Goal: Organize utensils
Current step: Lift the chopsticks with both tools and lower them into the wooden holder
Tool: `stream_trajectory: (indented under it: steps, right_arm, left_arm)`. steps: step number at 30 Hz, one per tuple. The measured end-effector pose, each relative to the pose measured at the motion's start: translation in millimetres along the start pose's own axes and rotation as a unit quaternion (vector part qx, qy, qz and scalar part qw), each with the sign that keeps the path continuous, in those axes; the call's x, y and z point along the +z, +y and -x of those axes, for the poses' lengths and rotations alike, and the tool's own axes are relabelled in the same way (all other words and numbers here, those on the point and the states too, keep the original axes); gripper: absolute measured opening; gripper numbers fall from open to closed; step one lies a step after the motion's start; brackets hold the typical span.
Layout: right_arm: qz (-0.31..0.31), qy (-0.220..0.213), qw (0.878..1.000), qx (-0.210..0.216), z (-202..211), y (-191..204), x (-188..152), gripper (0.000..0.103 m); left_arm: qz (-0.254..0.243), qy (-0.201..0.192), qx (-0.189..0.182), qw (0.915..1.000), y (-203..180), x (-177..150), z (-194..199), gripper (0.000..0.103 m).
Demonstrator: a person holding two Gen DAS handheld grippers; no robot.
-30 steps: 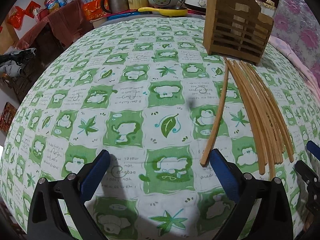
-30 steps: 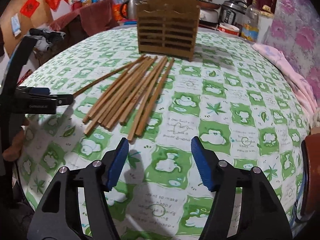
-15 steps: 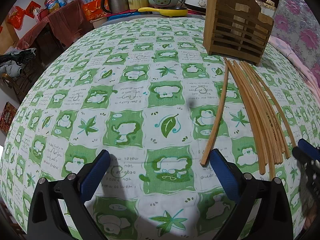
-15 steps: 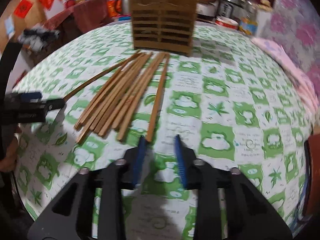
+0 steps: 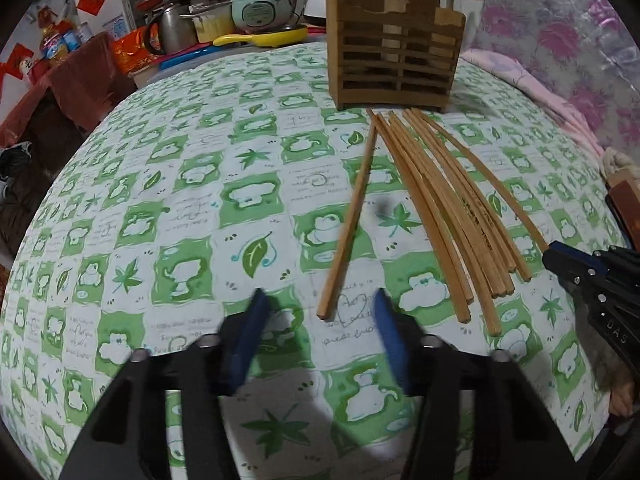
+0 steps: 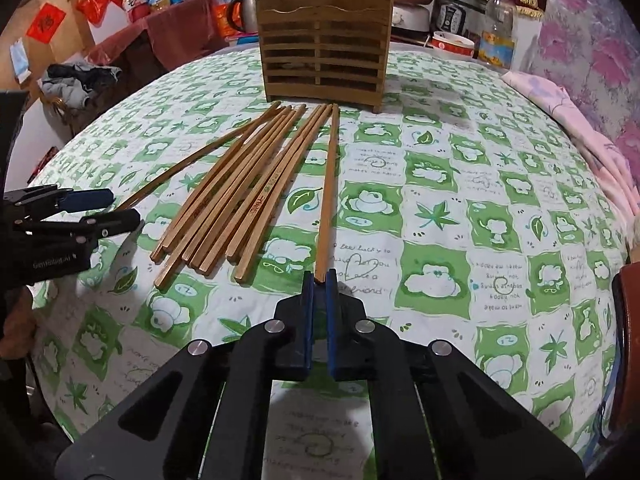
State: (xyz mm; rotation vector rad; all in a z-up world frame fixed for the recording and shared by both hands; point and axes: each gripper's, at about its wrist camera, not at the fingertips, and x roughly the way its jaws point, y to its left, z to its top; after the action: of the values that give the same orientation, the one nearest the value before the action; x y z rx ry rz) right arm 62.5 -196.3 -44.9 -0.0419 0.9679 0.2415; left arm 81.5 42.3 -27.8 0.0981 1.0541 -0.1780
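Several wooden chopsticks lie fanned on the tablecloth in front of an upright slatted wooden holder. My right gripper is shut on the near end of the rightmost chopstick, which still lies on the cloth. A lone chopstick lies to the left of the bundle. My left gripper straddles its near end with the jaws closing. A clear gap remains on both sides of the stick, so the pads are not touching it.
The round table wears a green-and-white printed cloth and curves away on all sides. Behind it stand a rice cooker, a kettle and a yellow pan. A pink cloth lies at the right edge.
My right jaws have gone from wide apart to shut on the rightmost chopstick's end. My left jaws have narrowed around the lone chopstick's end, and that gripper has rolled slightly.
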Motion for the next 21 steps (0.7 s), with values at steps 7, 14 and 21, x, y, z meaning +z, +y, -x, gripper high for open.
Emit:
stream_trajectory:
  steps: [7,14,21]
  right_arm:
    - [-0.002,-0.005,1.000,0.002,2.2,-1.7,-0.1,0.006]
    - [-0.021,-0.055,0.998,-0.001,22.8,-8.8,-1.9,0.006]
    - [-0.042,-0.123,0.991,0.005,72.0,-23.9,19.6,0.006]
  left_arm:
    - [0.012,-0.009,-0.039,0.9991,2.0,-4.6,7.0,0.007]
    - [0.031,-0.041,-0.025,0.9984,10.7,-7.6,35.5,0.007]
    - [0.021,-0.100,-0.005,0.9947,11.0,19.9,87.6,0.005]
